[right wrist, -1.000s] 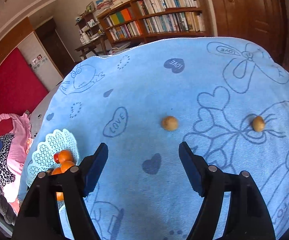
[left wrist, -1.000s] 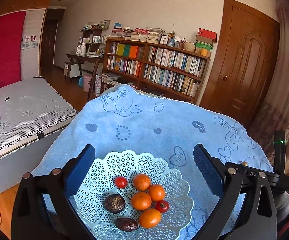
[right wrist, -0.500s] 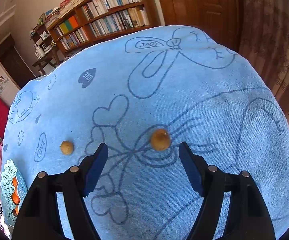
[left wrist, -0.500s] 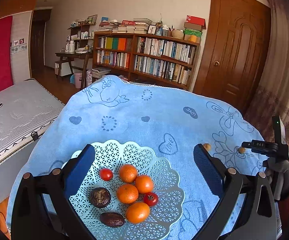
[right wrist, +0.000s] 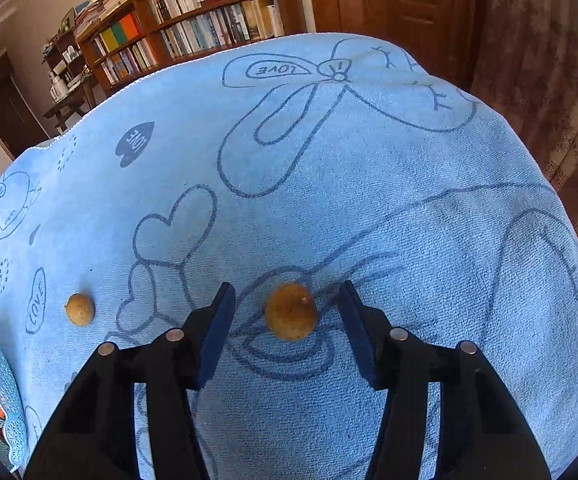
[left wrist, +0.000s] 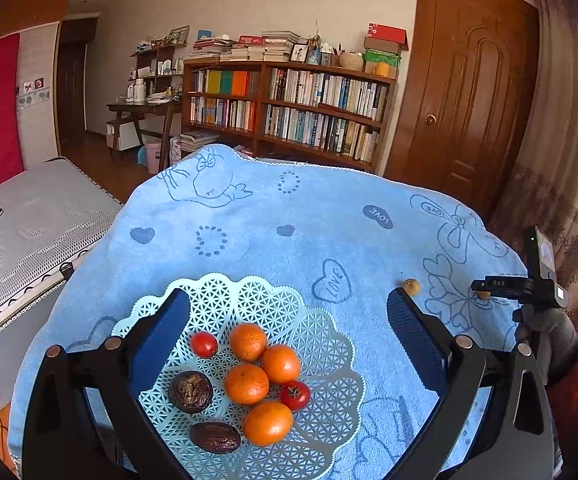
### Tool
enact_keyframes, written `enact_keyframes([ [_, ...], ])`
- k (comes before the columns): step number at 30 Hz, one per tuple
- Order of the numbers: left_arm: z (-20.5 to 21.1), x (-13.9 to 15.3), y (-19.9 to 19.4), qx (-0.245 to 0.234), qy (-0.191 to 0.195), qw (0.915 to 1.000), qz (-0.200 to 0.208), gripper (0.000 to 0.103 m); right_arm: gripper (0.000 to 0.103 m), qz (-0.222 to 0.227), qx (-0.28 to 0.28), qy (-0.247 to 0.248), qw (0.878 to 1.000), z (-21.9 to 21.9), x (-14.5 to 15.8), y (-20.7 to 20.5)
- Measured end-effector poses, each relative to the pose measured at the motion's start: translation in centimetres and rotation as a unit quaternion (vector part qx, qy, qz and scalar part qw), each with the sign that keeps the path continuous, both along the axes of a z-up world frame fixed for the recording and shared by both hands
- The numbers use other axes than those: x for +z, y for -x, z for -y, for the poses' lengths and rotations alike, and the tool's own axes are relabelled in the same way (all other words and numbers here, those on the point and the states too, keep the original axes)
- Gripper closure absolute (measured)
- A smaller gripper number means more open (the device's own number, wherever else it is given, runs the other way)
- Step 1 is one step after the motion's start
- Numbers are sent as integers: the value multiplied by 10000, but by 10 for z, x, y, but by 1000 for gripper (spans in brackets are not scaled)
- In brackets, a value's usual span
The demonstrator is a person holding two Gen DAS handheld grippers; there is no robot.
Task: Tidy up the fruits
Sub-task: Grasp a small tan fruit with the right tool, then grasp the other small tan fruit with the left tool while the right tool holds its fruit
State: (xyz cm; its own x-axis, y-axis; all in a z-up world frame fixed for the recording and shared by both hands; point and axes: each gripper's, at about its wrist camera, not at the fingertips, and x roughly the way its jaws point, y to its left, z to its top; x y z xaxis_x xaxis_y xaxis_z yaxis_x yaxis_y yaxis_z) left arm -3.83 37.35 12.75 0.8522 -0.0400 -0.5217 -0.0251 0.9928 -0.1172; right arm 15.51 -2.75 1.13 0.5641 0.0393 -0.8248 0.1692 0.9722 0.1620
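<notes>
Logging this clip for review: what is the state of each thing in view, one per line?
Left gripper: open, above the basket.
Right gripper: open, jaws either side of a longan, not touching.
Near longan: on the towel, between the jaws.
Far longan: loose on the towel.
Basket: holds four oranges, two tomatoes, two dark fruits.
Towel: spread flat.
Door: shut.

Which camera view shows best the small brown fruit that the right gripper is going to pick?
The right wrist view: the brown fruit lies large and unhidden between the open fingers of the right gripper, apart from both. In the left wrist view it is only a tiny spot, partly hidden behind that gripper.
</notes>
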Motion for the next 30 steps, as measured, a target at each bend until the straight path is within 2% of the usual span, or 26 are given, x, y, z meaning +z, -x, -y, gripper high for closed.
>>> enact_keyframes([
  [2,4,-2,-2,-27,-10,10000,-28,3,56,54,0,119,9999,-1,-2,-1],
  [4,8,-4,-4,-69,-24,10000,-60,3,67,65,51,278,9996,-3,-2,-1],
  [6,12,-5,-7,-112,-27,9999,-86,3,76,64,178,217,9996,-3,-1,2],
  [7,14,-6,-9,-143,-18,9998,-105,3,77,59,219,160,9996,-3,1,5],
  [11,27,-12,-20,-252,38,9994,-249,3,77,191,286,39,9994,-1,10,21],
  [22,85,-26,-57,-761,-155,9946,-687,3,77,645,452,-351,9963,2,20,73],
  [25,107,-29,-72,-907,-271,9922,-808,3,77,723,399,-417,9957,5,16,78],
  [30,139,-38,-101,-1260,-191,9846,-1200,3,77,735,250,-676,9947,17,9,81],
])
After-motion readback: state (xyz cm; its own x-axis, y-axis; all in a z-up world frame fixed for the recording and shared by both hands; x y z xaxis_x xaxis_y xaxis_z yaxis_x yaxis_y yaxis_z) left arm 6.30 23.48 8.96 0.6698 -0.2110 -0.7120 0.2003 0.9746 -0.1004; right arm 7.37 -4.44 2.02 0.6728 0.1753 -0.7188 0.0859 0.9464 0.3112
